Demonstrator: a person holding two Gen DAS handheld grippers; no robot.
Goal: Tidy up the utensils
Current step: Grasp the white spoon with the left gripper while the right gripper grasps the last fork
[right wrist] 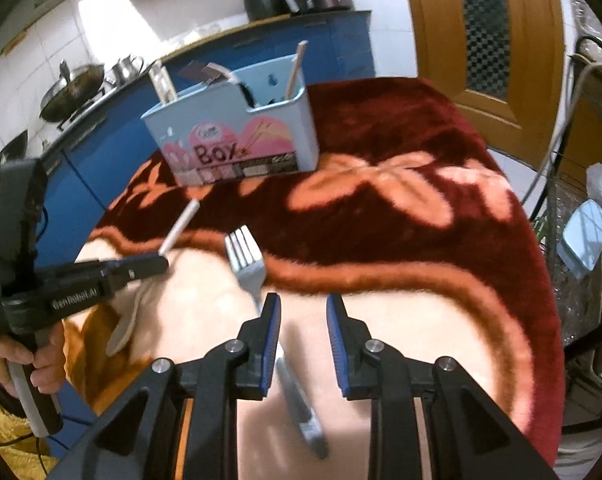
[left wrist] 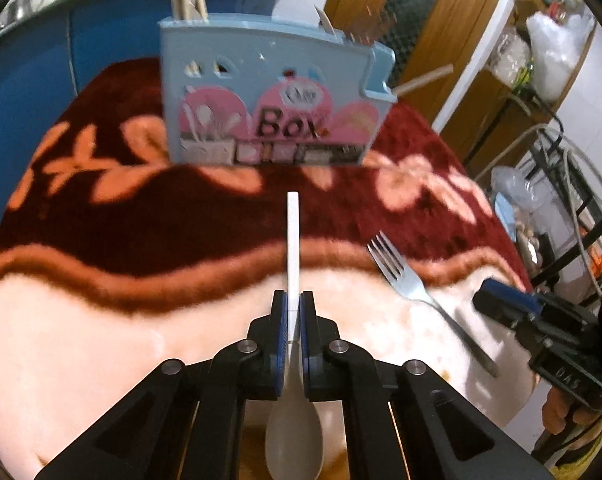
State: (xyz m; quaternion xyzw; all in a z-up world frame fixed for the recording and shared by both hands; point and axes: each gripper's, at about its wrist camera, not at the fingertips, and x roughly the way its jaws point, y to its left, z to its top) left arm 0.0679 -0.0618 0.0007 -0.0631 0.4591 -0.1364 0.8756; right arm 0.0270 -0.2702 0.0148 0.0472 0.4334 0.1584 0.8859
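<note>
My left gripper [left wrist: 294, 312] clamped on white plastic spoon [left wrist: 293, 240] handle, my right gripper [right wrist: 303, 320] jaws apart over silver metal fork [right wrist: 247, 264] on floral blanket [right wrist: 381, 240], light-blue utensil box [right wrist: 237, 140] beyond

Your landmark, the pale blue box [left wrist: 275, 96], bears pink domes and black lettering. In front of it you have a dark red cloth [left wrist: 181, 220] patterned with peach flowers, a white spoon [left wrist: 293, 248] and a silver fork [right wrist: 247, 264]. Behind it run blue cabinets [right wrist: 333, 48].
</note>
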